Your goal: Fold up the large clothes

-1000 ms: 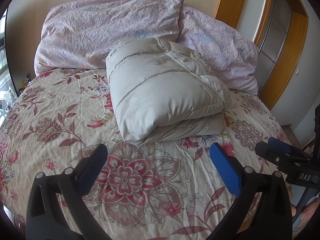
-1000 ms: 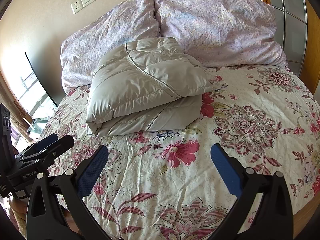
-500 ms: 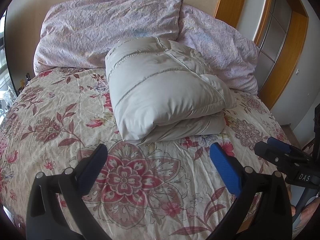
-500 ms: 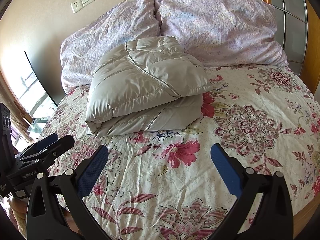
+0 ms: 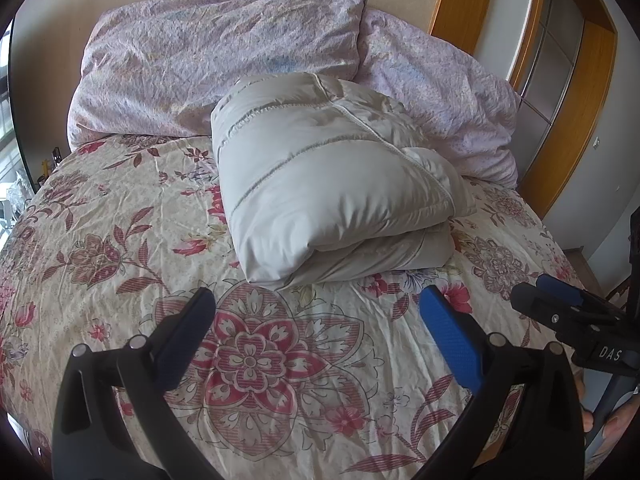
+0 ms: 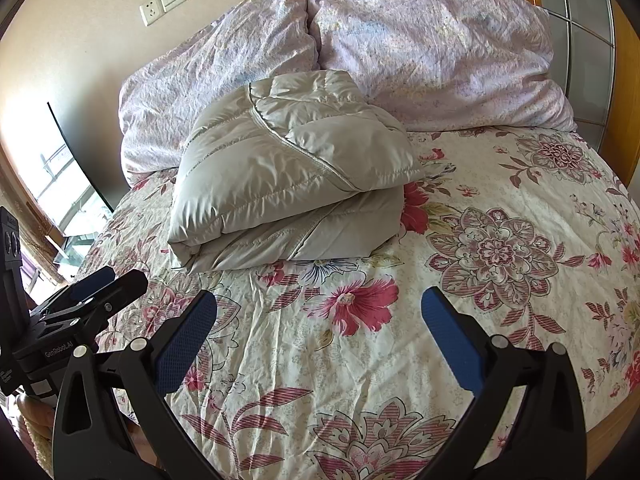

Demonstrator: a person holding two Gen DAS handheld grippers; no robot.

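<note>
Jacket (image 5: 332, 184) folded on the bed (image 5: 120, 240).
Your left gripper (image 5: 316, 332) and right gripper (image 6: 320, 332) gape wide, holding nothing.

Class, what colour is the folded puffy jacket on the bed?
Light grey puffy quilted jacket; clearest in the left wrist view.

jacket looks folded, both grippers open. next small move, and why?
Probably pull both back and stop. The jacket lies folded in a compact bundle on the bedspread; the left gripper and right gripper are open, empty, short of it.
</note>
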